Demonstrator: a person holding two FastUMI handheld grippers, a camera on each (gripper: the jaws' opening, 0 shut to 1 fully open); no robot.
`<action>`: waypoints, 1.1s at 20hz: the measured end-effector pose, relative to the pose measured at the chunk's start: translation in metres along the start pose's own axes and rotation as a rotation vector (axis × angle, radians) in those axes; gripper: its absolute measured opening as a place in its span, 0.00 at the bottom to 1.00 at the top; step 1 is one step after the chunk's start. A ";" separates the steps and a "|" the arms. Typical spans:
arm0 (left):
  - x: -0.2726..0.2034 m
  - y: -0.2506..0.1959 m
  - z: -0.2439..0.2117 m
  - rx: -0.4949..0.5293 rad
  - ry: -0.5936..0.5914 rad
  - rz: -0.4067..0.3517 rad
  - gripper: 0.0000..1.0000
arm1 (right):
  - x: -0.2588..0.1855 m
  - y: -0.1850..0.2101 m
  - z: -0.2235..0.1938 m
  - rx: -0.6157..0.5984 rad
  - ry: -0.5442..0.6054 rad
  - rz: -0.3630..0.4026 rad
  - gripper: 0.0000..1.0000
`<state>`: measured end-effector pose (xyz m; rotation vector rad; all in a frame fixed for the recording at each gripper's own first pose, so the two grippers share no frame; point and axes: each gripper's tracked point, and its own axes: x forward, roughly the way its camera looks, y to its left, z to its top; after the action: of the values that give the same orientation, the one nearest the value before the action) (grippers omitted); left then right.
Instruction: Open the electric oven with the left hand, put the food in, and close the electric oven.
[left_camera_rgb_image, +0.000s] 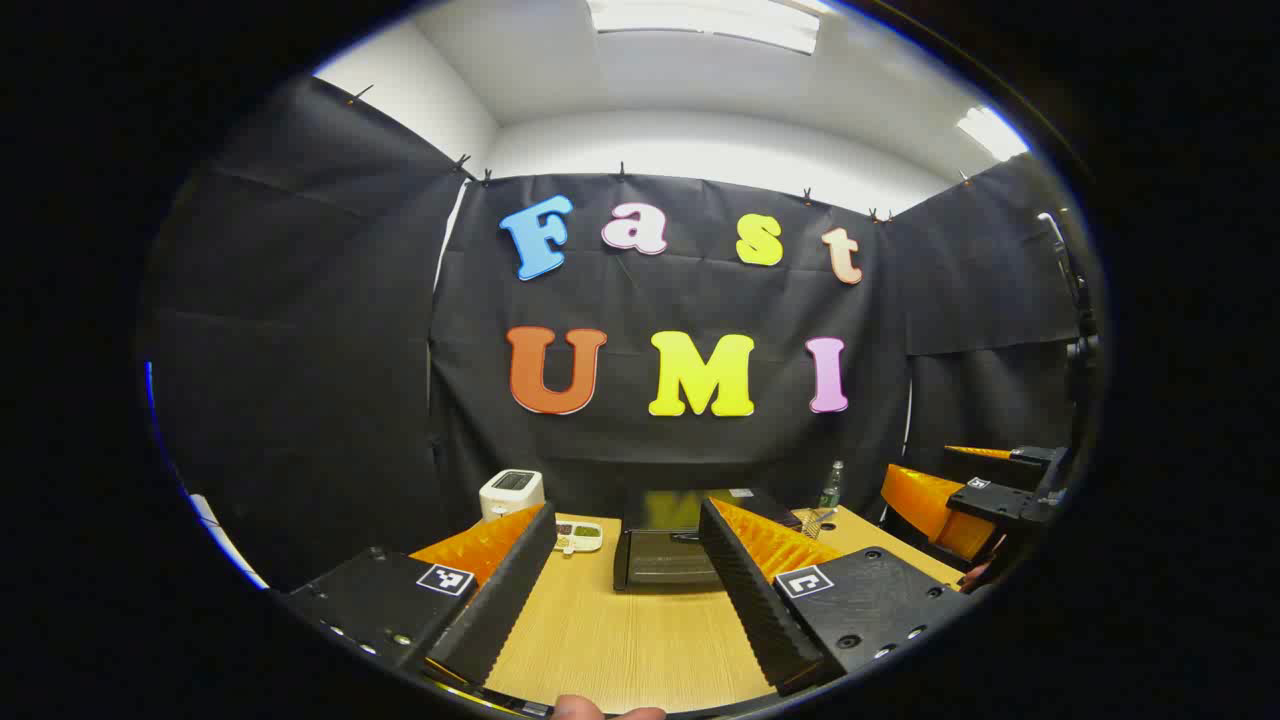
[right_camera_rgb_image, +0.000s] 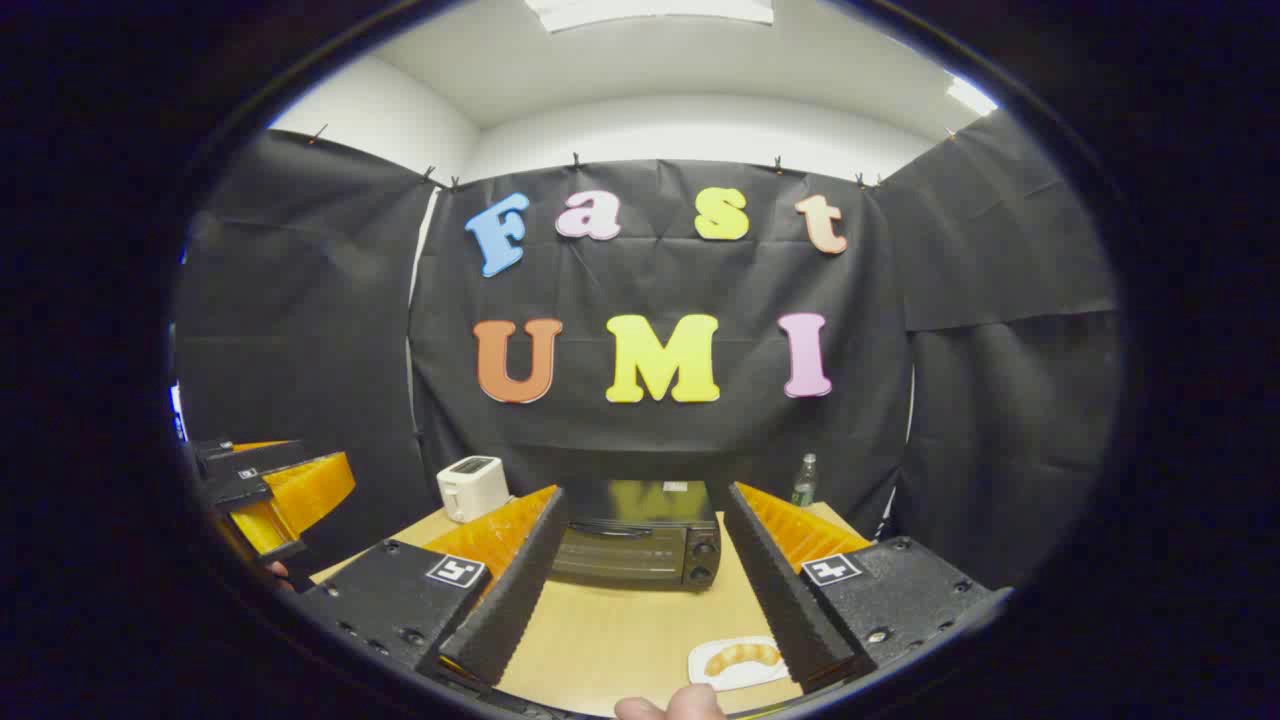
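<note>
Left gripper (left_camera_rgb_image: 625, 575) body: I see black textured housings, each with screws and a square black-and-white marker tag.
Right gripper (right_camera_rgb_image: 640, 575) body: my view gives matching black housings, screws, square marker tags.
Finger shape: long ridged wedges, ribbed on their outer faces.

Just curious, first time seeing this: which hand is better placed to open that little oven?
Left. The left gripper has its jaws open with the closed oven straight ahead between them. The right gripper has the food plate close by.
</note>
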<state>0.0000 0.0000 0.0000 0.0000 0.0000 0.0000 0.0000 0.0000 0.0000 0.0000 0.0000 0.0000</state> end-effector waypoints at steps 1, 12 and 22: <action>0.001 -0.001 0.000 0.007 0.000 -0.005 0.94 | 0.000 -0.001 0.000 0.006 -0.001 -0.003 0.97; -0.003 -0.017 -0.005 0.002 0.024 -0.023 0.94 | 0.002 -0.007 -0.008 0.007 0.017 -0.012 0.97; -0.011 -0.002 -0.008 -0.016 0.032 0.019 0.94 | -0.001 -0.007 -0.013 -0.012 0.043 -0.001 0.98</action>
<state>-0.0105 -0.0021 -0.0081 -0.0161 0.0321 0.0190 -0.0014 -0.0075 -0.0134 -0.0118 0.0428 -0.0008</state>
